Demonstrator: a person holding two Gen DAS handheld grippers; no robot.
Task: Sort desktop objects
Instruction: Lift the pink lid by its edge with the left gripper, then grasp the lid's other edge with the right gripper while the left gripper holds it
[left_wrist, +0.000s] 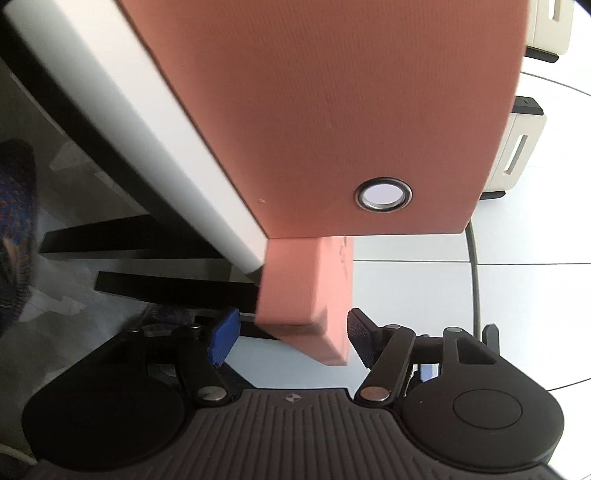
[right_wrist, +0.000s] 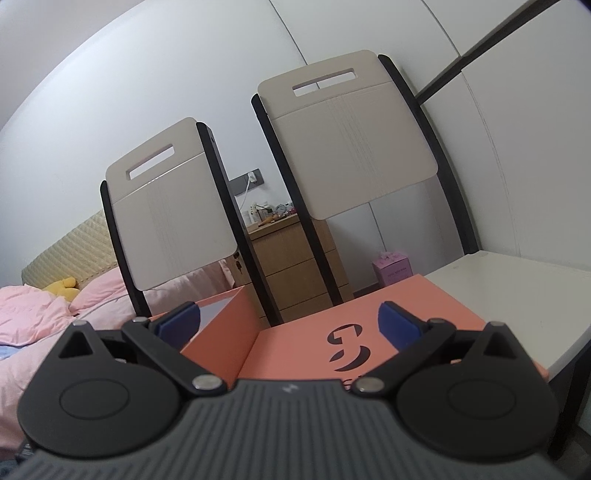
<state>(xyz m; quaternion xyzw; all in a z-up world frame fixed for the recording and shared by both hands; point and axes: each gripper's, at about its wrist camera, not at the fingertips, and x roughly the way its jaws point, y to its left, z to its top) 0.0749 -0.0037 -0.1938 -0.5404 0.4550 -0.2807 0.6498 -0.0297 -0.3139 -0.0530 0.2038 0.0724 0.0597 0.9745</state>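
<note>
A large orange box fills the left wrist view (left_wrist: 325, 110); its side has a metal-rimmed hole (left_wrist: 383, 194). A lower corner of the box (left_wrist: 306, 299) sits between the blue pads of my left gripper (left_wrist: 291, 339); the jaws stand wide, with gaps on both sides of the corner. In the right wrist view the orange box (right_wrist: 314, 332) lies at the edge of the white table (right_wrist: 517, 306), with a black logo (right_wrist: 347, 347) on top and a raised flap (right_wrist: 218, 325) at the left. My right gripper (right_wrist: 288, 321) is open just above the box.
Two folding chairs with beige backs (right_wrist: 173, 210) (right_wrist: 351, 140) stand behind the table. A wooden dresser (right_wrist: 291, 254), a small pink box (right_wrist: 393, 267) and a bed with pink bedding (right_wrist: 37, 317) lie beyond. The white table edge (left_wrist: 122, 122) and black table legs (left_wrist: 122, 240) show at left.
</note>
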